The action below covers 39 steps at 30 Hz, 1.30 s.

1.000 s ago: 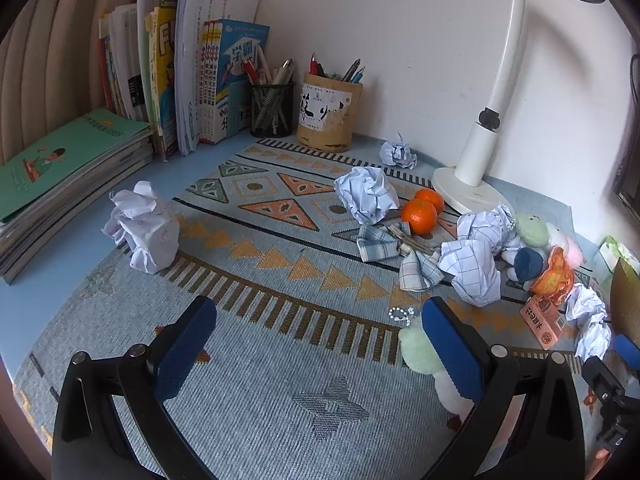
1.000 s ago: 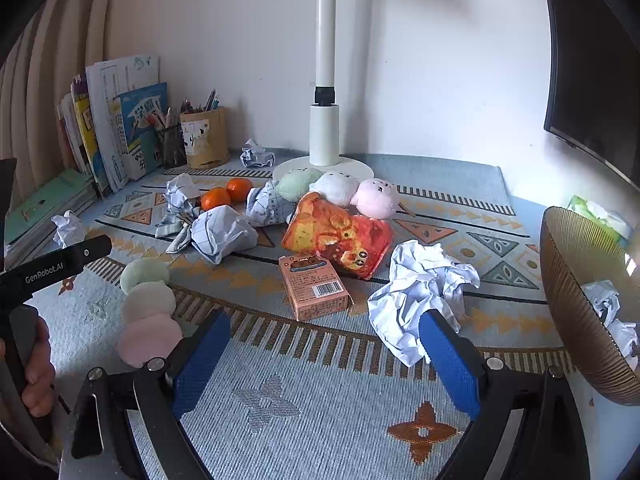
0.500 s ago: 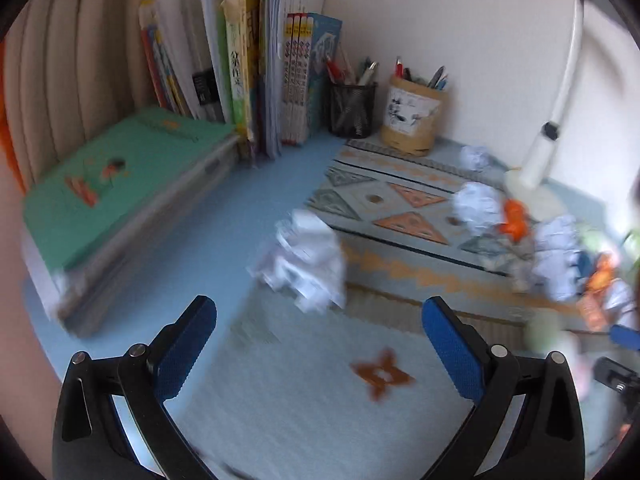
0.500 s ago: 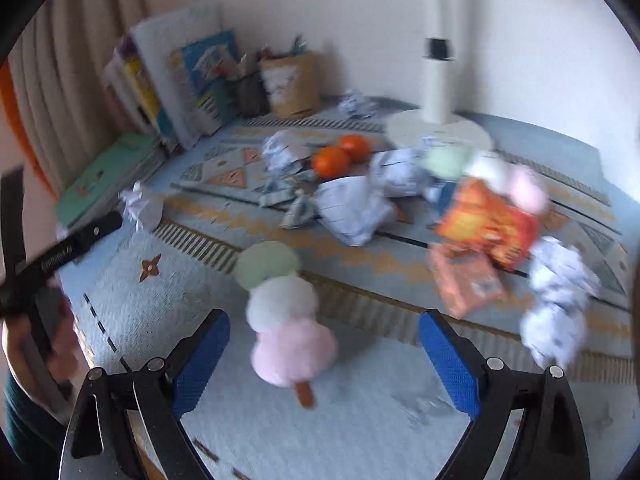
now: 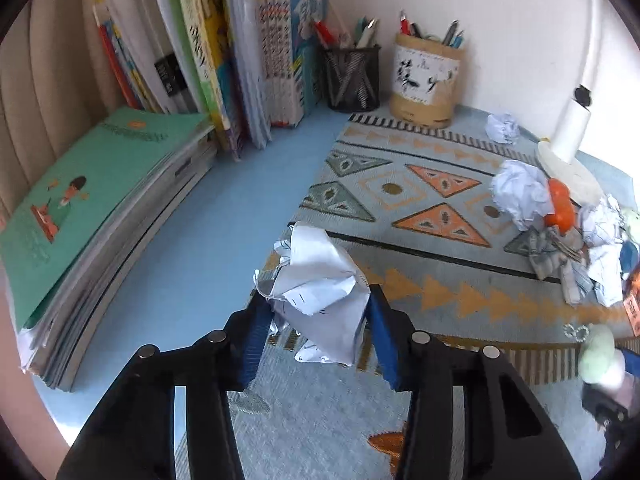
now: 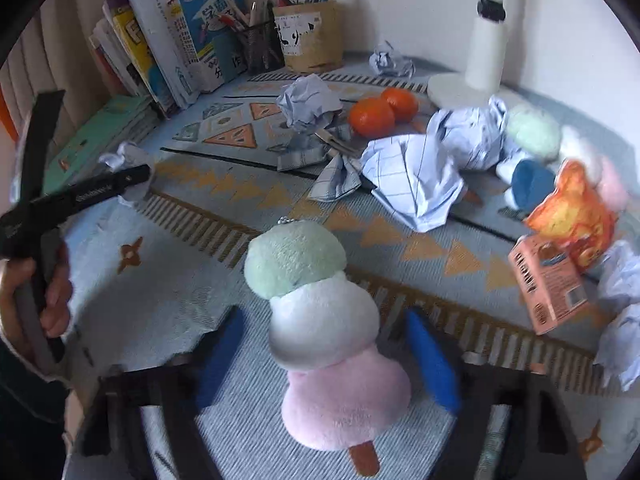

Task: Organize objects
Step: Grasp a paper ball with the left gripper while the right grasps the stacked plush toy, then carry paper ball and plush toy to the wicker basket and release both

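**Both claws closing over their targets on a cluttered bench**

Through the left wrist camera I see a blue bench [image 5: 208,240] under a patterned woven mat [image 5: 420,216] of grey, orange and teal triangles. Upright books [image 5: 240,52] line the pale back wall, a stack of green-covered books [image 5: 92,208] lies flat at the left, and a mesh pen cup [image 5: 352,76] stands just beside a tan pen pot [image 5: 426,80]. My left claw [image 5: 316,312] is closing, its blue pads against both flanks of a crumpled paper ball [image 5: 320,292] that sits at the mat's left edge; the paper is white with ink marks and sharp creases.

Through the right wrist camera, the same mat carries two oranges [image 6: 380,112], more crumpled sheets [image 6: 416,184], an orange snack bag [image 6: 572,216] and a small pink carton [image 6: 548,284], with a white lamp base [image 6: 460,88] behind. My right claw [image 6: 324,360] is closing around a plush dango skewer [image 6: 320,320], green, white and pink balls on a brown stick, lying on the mat. The pads are blurred; they seem not to touch it yet.
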Each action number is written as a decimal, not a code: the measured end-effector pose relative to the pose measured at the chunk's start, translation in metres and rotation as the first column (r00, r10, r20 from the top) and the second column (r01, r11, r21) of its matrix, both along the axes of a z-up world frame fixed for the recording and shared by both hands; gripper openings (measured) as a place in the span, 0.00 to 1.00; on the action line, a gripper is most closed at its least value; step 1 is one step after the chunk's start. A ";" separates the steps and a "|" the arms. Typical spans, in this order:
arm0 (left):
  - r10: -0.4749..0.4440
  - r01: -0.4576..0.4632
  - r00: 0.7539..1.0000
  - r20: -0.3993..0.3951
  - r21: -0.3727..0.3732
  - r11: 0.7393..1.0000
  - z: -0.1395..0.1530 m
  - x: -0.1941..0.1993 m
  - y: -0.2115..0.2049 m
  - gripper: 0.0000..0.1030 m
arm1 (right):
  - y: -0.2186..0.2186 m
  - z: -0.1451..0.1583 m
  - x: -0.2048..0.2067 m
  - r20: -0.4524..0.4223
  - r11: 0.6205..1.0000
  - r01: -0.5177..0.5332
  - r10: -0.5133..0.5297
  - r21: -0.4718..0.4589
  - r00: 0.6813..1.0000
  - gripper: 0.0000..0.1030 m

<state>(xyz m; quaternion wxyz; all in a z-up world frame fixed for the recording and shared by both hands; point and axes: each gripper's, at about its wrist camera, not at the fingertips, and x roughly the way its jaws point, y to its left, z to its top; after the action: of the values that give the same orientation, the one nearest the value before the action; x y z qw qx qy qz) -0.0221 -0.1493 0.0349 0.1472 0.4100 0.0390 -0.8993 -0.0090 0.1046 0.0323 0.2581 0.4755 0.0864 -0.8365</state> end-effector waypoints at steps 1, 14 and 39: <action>-0.011 0.011 1.000 -0.008 0.008 1.000 0.002 0.002 0.003 0.42 | -0.002 0.000 0.002 -0.018 1.000 0.000 0.001 0.018 1.000 0.59; -0.374 0.407 0.910 -0.181 0.213 0.888 0.039 0.046 0.141 0.42 | 0.079 0.040 0.049 -0.168 0.994 0.110 -0.108 0.000 0.980 0.43; -0.613 0.646 0.761 -0.212 0.160 0.746 0.096 0.062 0.304 0.42 | 0.228 0.077 0.099 -0.183 0.938 0.316 -0.339 -0.146 0.923 0.43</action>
<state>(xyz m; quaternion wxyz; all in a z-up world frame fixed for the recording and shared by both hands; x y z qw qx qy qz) 0.0397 0.1546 0.1307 -0.2158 0.3459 0.0099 -0.9131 0.0903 0.3323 0.1098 0.1308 0.3788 -0.0157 -0.9161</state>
